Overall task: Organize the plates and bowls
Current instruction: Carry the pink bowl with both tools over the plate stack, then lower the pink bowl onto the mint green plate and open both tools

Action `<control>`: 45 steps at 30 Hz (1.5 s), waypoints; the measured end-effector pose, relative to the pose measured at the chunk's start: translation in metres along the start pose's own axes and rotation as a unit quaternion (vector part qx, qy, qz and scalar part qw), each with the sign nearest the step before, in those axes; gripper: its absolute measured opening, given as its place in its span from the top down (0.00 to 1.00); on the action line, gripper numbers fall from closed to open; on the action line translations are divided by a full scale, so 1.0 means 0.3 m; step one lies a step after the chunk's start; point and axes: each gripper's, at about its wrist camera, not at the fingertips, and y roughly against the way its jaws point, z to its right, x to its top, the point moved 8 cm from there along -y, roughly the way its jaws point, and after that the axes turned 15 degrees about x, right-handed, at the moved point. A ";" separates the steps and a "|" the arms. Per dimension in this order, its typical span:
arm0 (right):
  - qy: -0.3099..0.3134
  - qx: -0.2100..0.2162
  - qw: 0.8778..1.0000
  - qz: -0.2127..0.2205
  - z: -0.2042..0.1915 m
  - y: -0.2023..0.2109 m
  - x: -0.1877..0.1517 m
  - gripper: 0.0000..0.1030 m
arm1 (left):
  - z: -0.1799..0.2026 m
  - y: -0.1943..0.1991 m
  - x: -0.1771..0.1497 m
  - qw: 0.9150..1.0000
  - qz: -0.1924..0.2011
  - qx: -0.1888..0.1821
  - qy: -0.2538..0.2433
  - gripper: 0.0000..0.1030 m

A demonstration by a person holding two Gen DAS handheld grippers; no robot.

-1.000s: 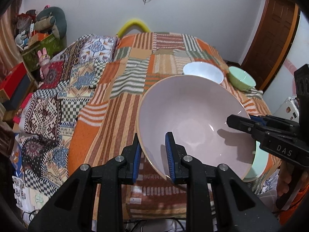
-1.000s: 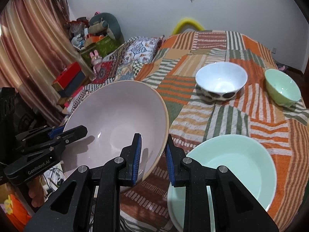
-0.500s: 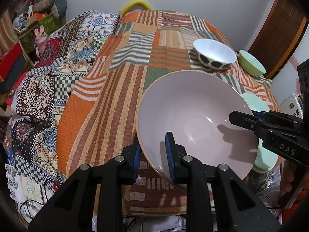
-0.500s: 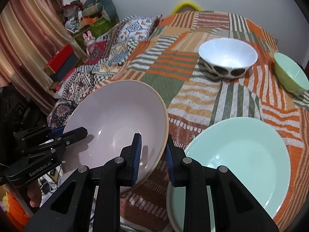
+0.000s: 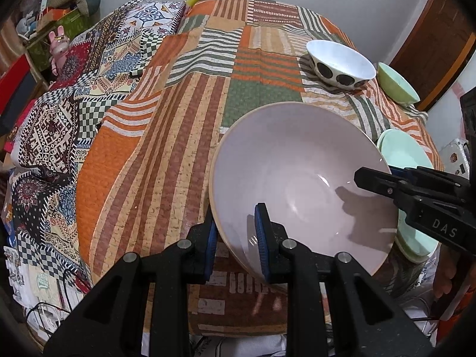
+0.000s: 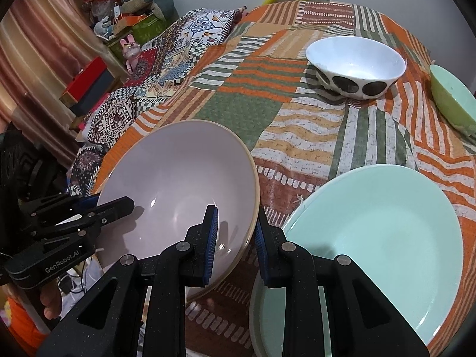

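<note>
A large pale pink plate (image 5: 297, 175) with a tan rim is held off the patchwork-covered table by both grippers. My left gripper (image 5: 236, 242) is shut on its near rim. My right gripper (image 6: 235, 244) is shut on the opposite rim (image 6: 253, 196) and shows in the left wrist view (image 5: 383, 183). A mint green plate (image 6: 374, 226) lies on the table beside the pink plate, on a second plate. A white bowl with dark spots (image 6: 355, 65) and a small green bowl (image 6: 452, 101) stand farther back.
The table has an orange, green and tan striped cloth (image 5: 184, 119). A patterned quilt (image 5: 59, 113) drapes to the left. Boxes, a pink toy rabbit (image 5: 58, 47) and clutter sit by the left wall. A brown door (image 5: 437, 47) is at the right.
Both grippers have carried the pink plate lower and forward over the table; the bowls and the green plate now appear nearer. Both grips are unchanged.
</note>
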 end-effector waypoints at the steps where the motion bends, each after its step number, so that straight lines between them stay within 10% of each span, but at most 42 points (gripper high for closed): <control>1: 0.000 0.001 1.000 0.000 0.000 -0.001 0.000 0.79 | -0.001 -0.003 0.002 1.000 0.001 0.000 0.000 0.77; 26: -0.004 0.017 0.997 0.077 0.030 0.198 0.055 0.71 | -0.022 0.200 0.096 0.997 0.074 0.019 0.002 0.73; 45: -0.017 -0.024 0.979 0.201 0.170 0.485 0.201 0.39 | 0.154 0.383 0.411 0.986 0.166 -0.028 0.002 0.30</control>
